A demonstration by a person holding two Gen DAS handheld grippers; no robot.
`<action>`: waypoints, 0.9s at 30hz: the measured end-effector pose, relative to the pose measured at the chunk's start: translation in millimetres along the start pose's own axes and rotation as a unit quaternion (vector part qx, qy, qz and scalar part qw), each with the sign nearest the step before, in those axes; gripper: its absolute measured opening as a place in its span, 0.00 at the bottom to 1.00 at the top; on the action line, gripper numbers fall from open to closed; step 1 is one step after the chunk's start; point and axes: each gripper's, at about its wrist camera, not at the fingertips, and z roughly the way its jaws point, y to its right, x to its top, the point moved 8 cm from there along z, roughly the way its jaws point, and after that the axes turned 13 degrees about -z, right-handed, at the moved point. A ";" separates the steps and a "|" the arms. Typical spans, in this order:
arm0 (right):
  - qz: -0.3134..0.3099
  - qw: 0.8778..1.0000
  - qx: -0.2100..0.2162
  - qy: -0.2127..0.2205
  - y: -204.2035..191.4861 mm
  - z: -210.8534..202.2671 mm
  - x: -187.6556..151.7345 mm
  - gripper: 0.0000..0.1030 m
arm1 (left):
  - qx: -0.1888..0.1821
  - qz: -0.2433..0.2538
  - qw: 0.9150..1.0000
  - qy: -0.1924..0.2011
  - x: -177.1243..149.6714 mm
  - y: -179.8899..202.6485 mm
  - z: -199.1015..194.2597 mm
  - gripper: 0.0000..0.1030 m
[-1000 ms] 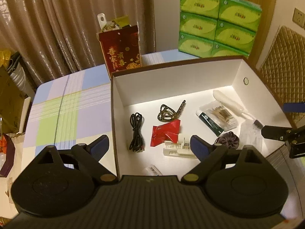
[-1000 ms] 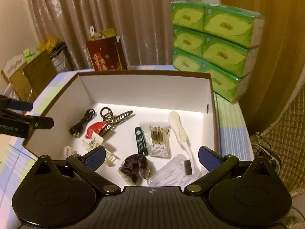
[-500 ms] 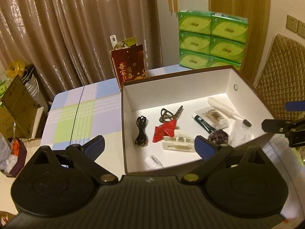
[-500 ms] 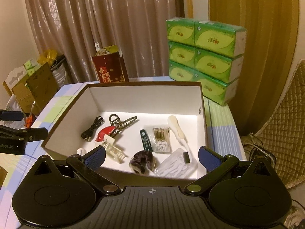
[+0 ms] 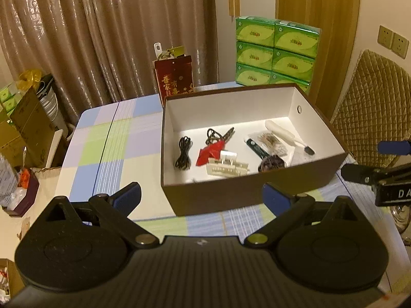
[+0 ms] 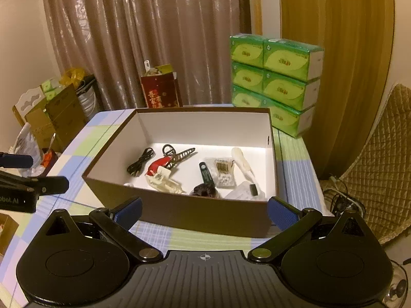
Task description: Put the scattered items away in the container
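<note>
A: Left wrist view, starting closest: what do the fingers look like?

B: The left gripper (image 5: 201, 197) has its two blue-padded fingers spread wide with nothing between them. Just beyond them stands the brown cardboard box with a white interior (image 5: 231, 192), resting on the pastel checked tablecloth (image 5: 102, 154). The fingers are apart from the box, on its near side and outside it.

A: And the other hand?

B: In the right wrist view, the right gripper (image 6: 204, 210) is likewise spread and empty, near the front wall of the same box (image 6: 195, 213) but not touching it.

A: What is inside the box?

B: From left to right: a coiled black cable (image 5: 183, 152), a red foil sachet (image 5: 209, 152), a cream plastic hair claw (image 5: 227, 166), a dark fabric scrunchie (image 5: 272, 163), a clear packet of cotton swabs (image 5: 272, 142) and a cream-handled brush (image 5: 285, 134).

A: Anything loose on the table?

B: None that I can see on the visible cloth. Farther back stand a red gift bag (image 5: 174, 79) and stacked green tissue packs (image 5: 274, 54).

A: So which step is this?

B: It appears to be the finish: everything seems gathered in. The next move probably calls only for checking the cloth for stragglers and keeping both grippers clear of the box.
</note>
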 end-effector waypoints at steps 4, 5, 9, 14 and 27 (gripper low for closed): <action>-0.002 1.000 -0.001 0.000 -3.9 -11.4 -5.6 0.98 | 0.005 -0.007 1.000 -0.004 -12.1 0.6 -10.4 0.96; -0.002 1.000 -0.001 0.001 -4.4 -14.0 -6.6 0.98 | 0.004 -0.010 1.000 -0.006 -14.5 0.9 -13.2 0.96; -0.012 1.000 -0.007 0.000 -9.2 -23.2 -10.8 0.98 | 0.005 -0.013 1.000 -0.005 -22.4 2.9 -25.4 0.96; -0.023 1.000 -0.012 0.001 -13.5 -34.3 -17.0 0.98 | 0.010 -0.017 1.000 -0.002 -31.3 4.6 -37.5 0.96; -0.039 0.999 -0.010 0.004 -23.3 -57.0 -34.0 0.98 | 0.024 -0.015 1.000 -0.003 -54.6 7.8 -58.3 0.96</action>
